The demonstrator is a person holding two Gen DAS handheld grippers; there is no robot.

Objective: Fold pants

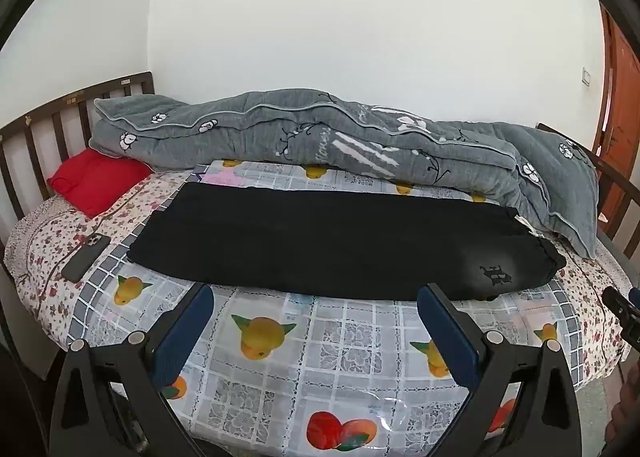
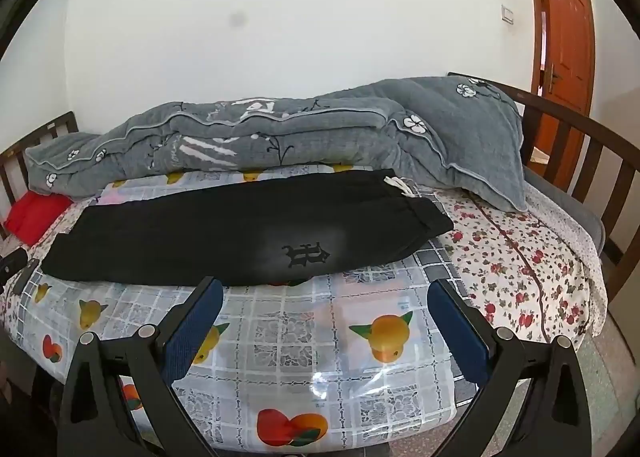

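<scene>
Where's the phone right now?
Left wrist view, far left: the phone lies on the bedsheet, just beyond the pants' left end, nearer than the red pillow.

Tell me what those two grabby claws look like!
Each claw, the left gripper and the right gripper, has two flat fingers with dark blue, slightly bumpy pads. The pads sit on chunky black frames shaped like wide triangles with cut-out holes, joined by round silver bolts. No cables or markings show.

Black pants [image 1: 320,241], logo near waistband, folded lengthwise, flat across bed, waistband to right.
</scene>
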